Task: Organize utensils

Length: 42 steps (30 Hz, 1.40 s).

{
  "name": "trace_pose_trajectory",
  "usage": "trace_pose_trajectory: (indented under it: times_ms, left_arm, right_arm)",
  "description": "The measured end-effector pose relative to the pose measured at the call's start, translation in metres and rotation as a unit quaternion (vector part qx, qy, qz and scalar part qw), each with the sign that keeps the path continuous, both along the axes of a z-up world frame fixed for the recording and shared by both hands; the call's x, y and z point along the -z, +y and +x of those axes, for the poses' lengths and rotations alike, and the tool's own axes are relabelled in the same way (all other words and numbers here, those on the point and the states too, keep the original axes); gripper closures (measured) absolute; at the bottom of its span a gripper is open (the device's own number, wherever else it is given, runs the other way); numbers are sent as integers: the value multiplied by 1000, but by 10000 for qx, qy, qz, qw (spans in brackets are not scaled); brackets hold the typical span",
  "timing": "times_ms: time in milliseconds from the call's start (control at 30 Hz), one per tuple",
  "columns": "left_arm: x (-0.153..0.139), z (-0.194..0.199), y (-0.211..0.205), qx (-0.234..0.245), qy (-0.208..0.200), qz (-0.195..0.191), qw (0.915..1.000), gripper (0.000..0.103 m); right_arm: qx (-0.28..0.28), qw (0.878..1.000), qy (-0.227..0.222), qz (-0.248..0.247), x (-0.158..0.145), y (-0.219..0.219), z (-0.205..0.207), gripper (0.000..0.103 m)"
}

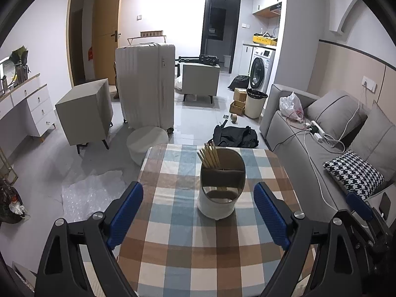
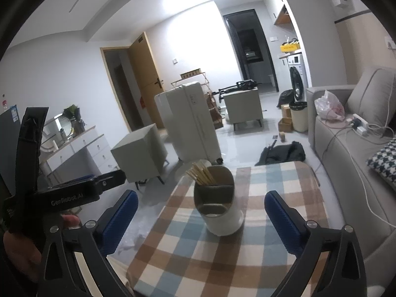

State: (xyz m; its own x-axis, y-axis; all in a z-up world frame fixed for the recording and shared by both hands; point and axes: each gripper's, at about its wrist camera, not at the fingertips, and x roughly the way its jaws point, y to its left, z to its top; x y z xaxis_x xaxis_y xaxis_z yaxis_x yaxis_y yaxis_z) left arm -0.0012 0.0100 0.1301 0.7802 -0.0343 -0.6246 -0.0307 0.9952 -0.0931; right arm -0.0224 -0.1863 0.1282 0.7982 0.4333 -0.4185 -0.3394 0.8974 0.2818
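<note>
Wooden chopsticks [image 1: 209,154] bundled at 11 o'clock in white utensil holder [image 1: 217,205] | left claw [image 1: 198,215] and right claw [image 2: 200,220] both apart, empty | desk [image 1: 188,252] otherwise bare; judged nearly done, back off without tipping holder.

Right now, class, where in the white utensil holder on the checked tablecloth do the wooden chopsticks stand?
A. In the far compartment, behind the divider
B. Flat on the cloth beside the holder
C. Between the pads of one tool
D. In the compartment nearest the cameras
A: the chopsticks rise from the far compartment of the utensil holder, behind its divider; both tools are empty.
</note>
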Motion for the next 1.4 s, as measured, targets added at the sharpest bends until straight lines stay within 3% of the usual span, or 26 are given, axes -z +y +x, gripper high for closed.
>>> trace_pose_trajectory:
  times_ms: [1400]
  left_arm:
    - [0, -32, 1, -62, -156, -11, 9999, 15]
  right_arm:
    - [197, 9995, -245, 16, -4, -6, -27, 0]
